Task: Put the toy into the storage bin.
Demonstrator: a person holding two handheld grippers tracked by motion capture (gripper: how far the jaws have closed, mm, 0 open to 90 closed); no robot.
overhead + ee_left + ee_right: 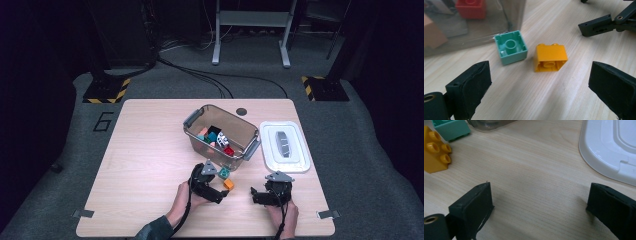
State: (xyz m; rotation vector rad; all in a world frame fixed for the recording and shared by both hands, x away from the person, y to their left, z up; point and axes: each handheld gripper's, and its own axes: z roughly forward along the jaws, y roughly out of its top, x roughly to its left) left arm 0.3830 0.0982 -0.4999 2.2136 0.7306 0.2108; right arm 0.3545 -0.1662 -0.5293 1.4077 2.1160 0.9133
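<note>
Reaching toward two loose bricks beside the bin, with both tongs released.

Nearest the person, the left gripper (220,192) is held low over the table (145,165) with its jaws spread wide and nothing between them, seemingly so that a brick can be straddled. Just ahead of its pads, in the left gripper view, the orange brick (550,57) is seen tipped on its side, lying between the jaws' lines but not yet enclosed; the green brick (510,50) lies just beside it, hollow side up, close against the clear bin (220,131). The right gripper (256,195) is held apart to the side, released and empty, likely kept clear of the work. Farther off, other bricks are gathered in the bin, and the white lid (285,146) is laid beside it, leaving the bin open.
</note>
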